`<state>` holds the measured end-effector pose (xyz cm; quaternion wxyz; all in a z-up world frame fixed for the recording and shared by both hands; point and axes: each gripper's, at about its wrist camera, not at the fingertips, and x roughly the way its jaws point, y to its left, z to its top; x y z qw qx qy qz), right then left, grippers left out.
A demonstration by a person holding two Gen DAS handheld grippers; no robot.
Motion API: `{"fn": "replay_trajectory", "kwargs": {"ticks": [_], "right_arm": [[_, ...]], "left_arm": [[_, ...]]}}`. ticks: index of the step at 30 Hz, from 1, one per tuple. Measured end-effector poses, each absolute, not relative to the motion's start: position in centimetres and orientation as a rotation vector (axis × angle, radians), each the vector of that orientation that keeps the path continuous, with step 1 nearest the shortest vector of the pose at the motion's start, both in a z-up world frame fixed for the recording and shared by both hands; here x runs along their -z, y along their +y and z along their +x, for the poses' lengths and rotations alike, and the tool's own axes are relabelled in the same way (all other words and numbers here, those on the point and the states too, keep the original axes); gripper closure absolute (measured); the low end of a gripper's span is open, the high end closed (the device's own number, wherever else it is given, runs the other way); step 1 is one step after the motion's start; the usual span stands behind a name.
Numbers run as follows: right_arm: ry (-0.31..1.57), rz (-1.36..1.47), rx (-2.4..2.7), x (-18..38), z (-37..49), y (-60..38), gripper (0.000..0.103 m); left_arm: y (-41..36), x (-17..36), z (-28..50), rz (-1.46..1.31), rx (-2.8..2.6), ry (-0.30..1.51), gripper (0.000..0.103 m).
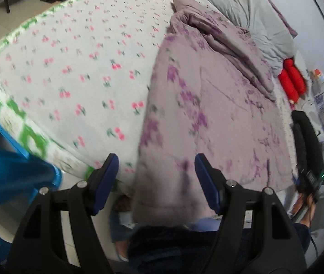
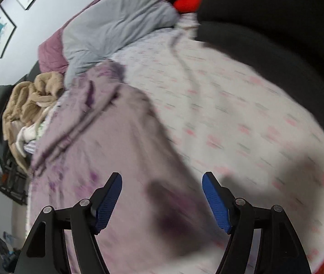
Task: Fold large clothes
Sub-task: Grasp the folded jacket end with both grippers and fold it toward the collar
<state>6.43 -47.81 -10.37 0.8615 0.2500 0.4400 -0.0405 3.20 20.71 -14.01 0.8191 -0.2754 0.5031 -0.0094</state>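
Blue-padded fingers of the left tool (image 1: 156,182) stand apart, released, with the near edge of the lilac floral quilt (image 1: 207,118) hanging between them; the pads do not press the cloth, so nothing is held. Just past the tool the quilt runs away across the bed, and to the tool's left the cherry-print sheet (image 1: 75,64) lies bare. Far ahead and to the right, the quilt's upper part is bunched into folds against a grey pillow (image 1: 253,20), with a red bundle (image 1: 293,80) beyond it.

From the right wrist view, the right tool (image 2: 162,196) is likewise released, its jaws wide and empty, hovering over the same quilt (image 2: 107,150), whose right edge runs diagonally ahead of the tool with the sheet (image 2: 241,118) lying bare to its right. A beige blanket (image 2: 32,98) is heaped far ahead on the left. Both views are smeared with motion blur.

My reading is that one fold has been laid down and the step in hand is reaching for a fresh hold. The next move calls for each tool to settle on a near corner or edge of the quilt, close firmly on all the layers there, then lift together and carry that edge toward the bunched far end, keeping the edges lined up.
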Motion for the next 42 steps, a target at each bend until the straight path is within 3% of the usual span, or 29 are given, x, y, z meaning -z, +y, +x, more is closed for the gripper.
{"fn": "replay_trajectory", "kwargs": {"ticks": [14, 16, 18, 20, 26, 31, 33, 42], "right_arm": [[0.875, 0.741, -0.120, 13.3, 3.0, -48.5, 0.031], [0.898, 0.701, -0.095, 13.8, 3.4, -48.0, 0.037], [0.905, 0.715, -0.094, 14.3, 3.7, -47.9, 0.051], [0.891, 0.744, -0.108, 14.6, 3.8, -47.9, 0.057], [0.864, 0.772, -0.104, 15.5, 3.9, -47.7, 0.057], [0.850, 0.757, -0.084, 15.3, 4.5, -46.9, 0.055], [0.851, 0.761, -0.071, 15.4, 4.8, -46.6, 0.054], [0.842, 0.697, -0.073, 15.6, 6.0, -44.8, 0.053]], "left_arm": [[17.9, 13.5, 1.1, -0.560, 0.008, 0.989, 0.035], [17.9, 14.1, 0.7, -0.554, -0.007, 0.990, 0.035], [18.0, 14.7, 0.6, -0.572, -0.013, 0.995, 0.037], [17.9, 15.2, 0.6, -0.576, -0.011, 0.993, 0.044], [18.0, 16.8, 1.1, -0.596, 0.003, 0.992, 0.056], [18.3, 17.2, 1.7, -0.636, 0.008, 0.973, 0.055], [18.3, 17.6, 2.0, -0.641, -0.002, 0.975, 0.047], [17.6, 18.1, 2.4, -0.606, -0.050, 0.979, 0.046]]}}
